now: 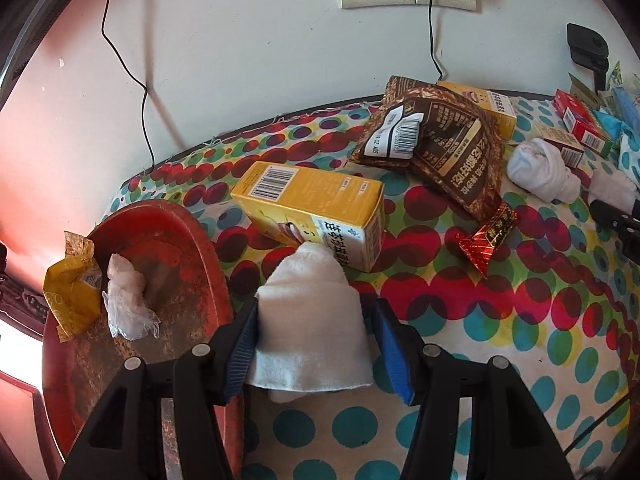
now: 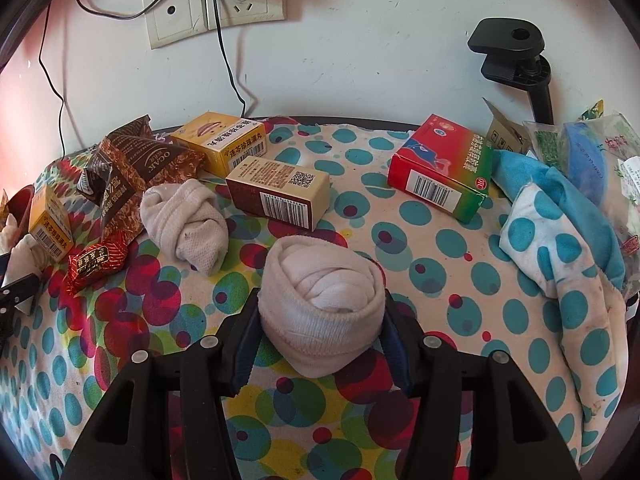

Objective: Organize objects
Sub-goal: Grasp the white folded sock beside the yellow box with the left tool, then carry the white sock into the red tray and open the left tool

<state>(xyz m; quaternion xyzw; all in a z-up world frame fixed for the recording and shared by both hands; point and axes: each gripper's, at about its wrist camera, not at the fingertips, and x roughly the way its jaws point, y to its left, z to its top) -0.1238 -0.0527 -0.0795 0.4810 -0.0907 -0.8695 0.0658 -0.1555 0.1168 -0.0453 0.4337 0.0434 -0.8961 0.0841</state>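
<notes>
Your left gripper [image 1: 316,340] has a white rolled cloth [image 1: 312,320] between its blue pads. The left pad touches the cloth; on the right there's a thin gap at the tip, so I can't tell if it's truly clamped. Jaws are roughly mid-width. The cloth sits over the spotted tablecloth [image 1: 500,320], its far end against the front of a yellow box [image 1: 316,208]. Just left of the gripper is a red dish [image 1: 200,240] w/ a crumpled clear plastic wad [image 1: 128,300] in it and a yellow wrapper [image 1: 72,296] hanging on its left rim.

Your right gripper [image 2: 320,324] sits around a rolled white sock bundle [image 2: 320,300]. Both pads are at its sides, but it rests on the cloth and I can't tell if they press on it. Jaws are partly open, about the bundle's width.

Other stuff in the right view: a second sock knot [image 2: 184,224] is left of the bundle and apart from it. A brown-and-cream box [image 2: 280,192] lies behind, a red-and-green box [image 2: 440,168] farther right, another yellow box [image 2: 220,144] near the wall. A brown snack bag [image 2: 132,168] is at the left w/ a small red foil packet [image 2: 96,264] in front of it. A blue spotted cloth [image 2: 560,240] is bunched at the right edge. A wall socket [image 2: 216,8] w/ plugs sits above.
</notes>
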